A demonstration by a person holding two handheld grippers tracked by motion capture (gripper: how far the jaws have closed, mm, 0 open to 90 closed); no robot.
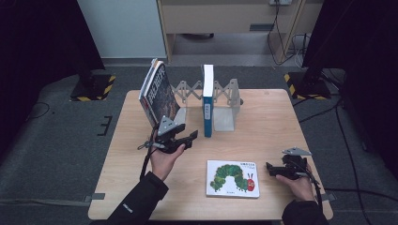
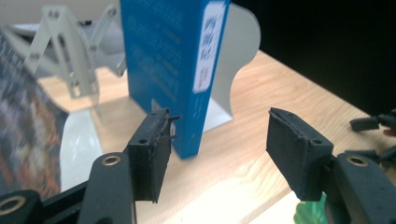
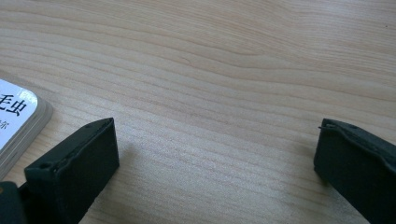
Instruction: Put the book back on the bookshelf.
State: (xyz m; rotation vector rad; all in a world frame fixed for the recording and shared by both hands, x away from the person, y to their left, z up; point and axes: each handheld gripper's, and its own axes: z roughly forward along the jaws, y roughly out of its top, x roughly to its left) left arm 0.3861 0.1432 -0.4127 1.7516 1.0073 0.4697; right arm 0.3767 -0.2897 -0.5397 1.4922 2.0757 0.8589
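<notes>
Left gripper spread, empty, just near of upright blue hardcover book against white metal bookend; right gripper spread beside flat white caterpillar picture book in high view.

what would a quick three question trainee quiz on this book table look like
1. True or false: the blue book stands upright in the white rack.
2. Which book lies flat on the table? A) the caterpillar book B) the dark book
3. Does the left tool grip anything?

Key:
1. True.
2. A; the dark book leans at the rack's left end.
3. No; its jaws stand open with the blue book's spine just beyond them. The right tool is open too, over bare wood.
</notes>
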